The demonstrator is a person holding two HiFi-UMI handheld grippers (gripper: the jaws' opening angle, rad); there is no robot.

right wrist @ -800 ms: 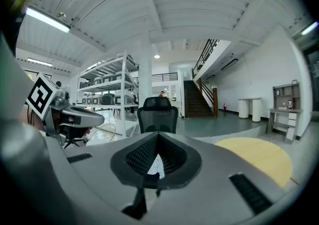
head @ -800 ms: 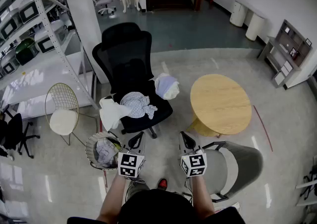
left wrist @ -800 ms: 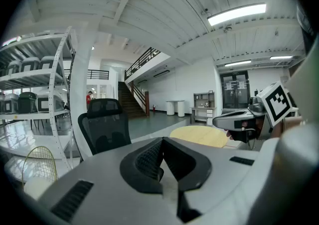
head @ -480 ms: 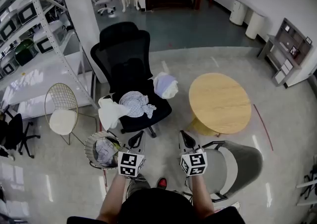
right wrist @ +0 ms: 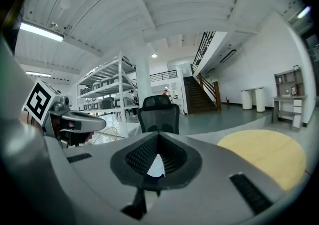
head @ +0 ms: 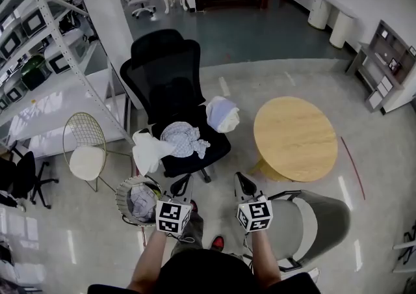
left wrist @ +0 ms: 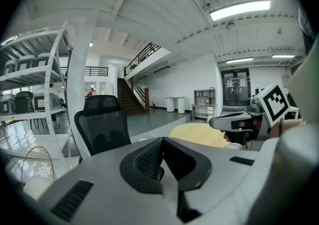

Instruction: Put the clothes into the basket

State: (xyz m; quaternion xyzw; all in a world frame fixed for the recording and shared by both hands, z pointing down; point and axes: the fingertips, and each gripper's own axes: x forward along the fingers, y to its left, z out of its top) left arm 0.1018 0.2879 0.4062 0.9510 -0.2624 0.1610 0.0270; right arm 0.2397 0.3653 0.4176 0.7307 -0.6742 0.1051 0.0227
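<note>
Left gripper (head: 180,186): we hold it low in front of us, jaws together on nothing, pointing slightly down toward the chair.
Right gripper (head: 244,184): it is level with the left one, jaws closed and empty, aimed at the gap between the black office chair (head: 170,71) and the round table (head: 296,138).
Clothes: three pieces lie on the chair seat, all ahead of both grippers and apart from them. The white cloth (head: 149,151) droops over the seat's left edge, the checked cloth (head: 184,140) is bunched mid-seat, and the pale cloth (head: 222,114) sits at the far right corner.
Basket (head: 121,190): it stands on the floor just left of the left gripper and below the white cloth, and some fabric is already inside.
Key relation: the white cloth hangs between the left gripper and the basket side of the chair, with its long fall running from the seat down toward us.
Nearer hand: we judge the left to be nearer, both to that cloth and to the basket.
Coming move: we expect to open the left jaws, reach forward and a little left, and pinch the drooping edge.
</note>
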